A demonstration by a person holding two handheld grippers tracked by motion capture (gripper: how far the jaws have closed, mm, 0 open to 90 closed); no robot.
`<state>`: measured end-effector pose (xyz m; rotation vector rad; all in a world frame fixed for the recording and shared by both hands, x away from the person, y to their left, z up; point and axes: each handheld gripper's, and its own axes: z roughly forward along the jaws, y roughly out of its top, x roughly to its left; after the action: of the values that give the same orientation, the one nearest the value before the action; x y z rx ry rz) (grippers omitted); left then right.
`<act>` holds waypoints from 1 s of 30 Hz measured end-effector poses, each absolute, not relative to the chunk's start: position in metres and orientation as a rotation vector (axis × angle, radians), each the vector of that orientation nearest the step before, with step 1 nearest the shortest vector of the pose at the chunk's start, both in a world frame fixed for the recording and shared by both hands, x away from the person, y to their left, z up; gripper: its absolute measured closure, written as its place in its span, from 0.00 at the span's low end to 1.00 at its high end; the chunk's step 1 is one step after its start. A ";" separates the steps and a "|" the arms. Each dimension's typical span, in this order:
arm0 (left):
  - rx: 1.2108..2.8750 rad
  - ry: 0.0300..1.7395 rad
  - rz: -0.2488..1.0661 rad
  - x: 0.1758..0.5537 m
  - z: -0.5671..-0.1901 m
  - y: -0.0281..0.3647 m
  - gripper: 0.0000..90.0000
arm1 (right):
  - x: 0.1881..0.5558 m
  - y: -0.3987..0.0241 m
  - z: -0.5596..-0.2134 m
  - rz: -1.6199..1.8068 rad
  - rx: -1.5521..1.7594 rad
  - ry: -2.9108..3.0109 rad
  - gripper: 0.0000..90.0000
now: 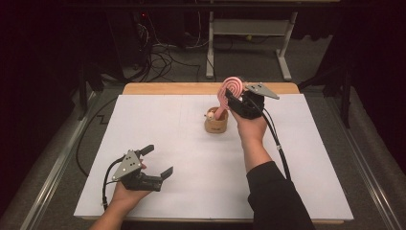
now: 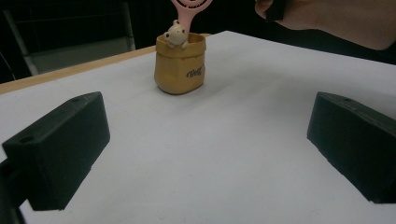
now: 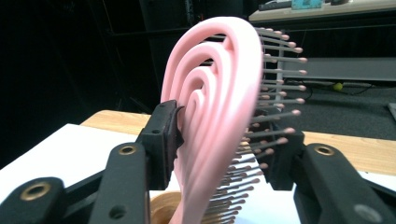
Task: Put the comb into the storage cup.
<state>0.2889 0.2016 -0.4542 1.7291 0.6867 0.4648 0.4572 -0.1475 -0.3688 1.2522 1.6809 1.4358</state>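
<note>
Two grippers on the go. Right gripper [image 1: 233, 99] sits at the far side of the table with the pink hairbrush [image 1: 229, 91] standing between its jaws. From the right gripper view the left pad is up against the brush's back [image 3: 219, 107] and the other one is in among the bristles, but I can't tell if they're really squeezing it. Handle end goes down into a little tan holder [image 1: 216, 122] shaped like a sack, with a small animal figure [image 2: 176, 33] peeking over the rim.

Left gripper [image 1: 155, 161] is near the front left corner, well apart from all that, jaws spread wide with nothing in them.

Everything's on a white sheet [image 1: 191, 158] over a wooden tabletop [image 1: 167, 88]. Room behind is dark: grey carpet, a tangle of cables [image 1: 163, 57] and a white desk frame [image 1: 249, 28].

The brush head is looped, concentric pink arches, thin pins with rounded tips.
</note>
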 end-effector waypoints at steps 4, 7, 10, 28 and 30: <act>1.733 0.685 0.462 0.289 -0.454 0.201 0.00 | 0.457 -0.151 -0.371 1.432 1.266 1.677 0.55; 1.736 0.684 0.459 0.289 -0.455 0.201 0.00 | 0.457 -0.155 -0.373 1.422 1.284 1.670 0.52; 1.736 0.684 0.457 0.289 -0.455 0.201 0.00 | 0.457 -0.159 -0.375 1.415 1.303 1.663 0.49; 1.737 0.685 0.461 0.290 -0.455 0.201 0.00 | 0.457 -0.174 -0.384 1.411 1.357 1.654 0.42; 1.737 0.686 0.459 0.290 -0.455 0.201 0.00 | 0.457 -0.175 -0.385 1.410 1.361 1.654 0.42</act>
<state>0.2898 0.2012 -0.4546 1.7374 0.6858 0.4593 0.4570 -0.1751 -0.3853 1.3612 1.6543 1.4097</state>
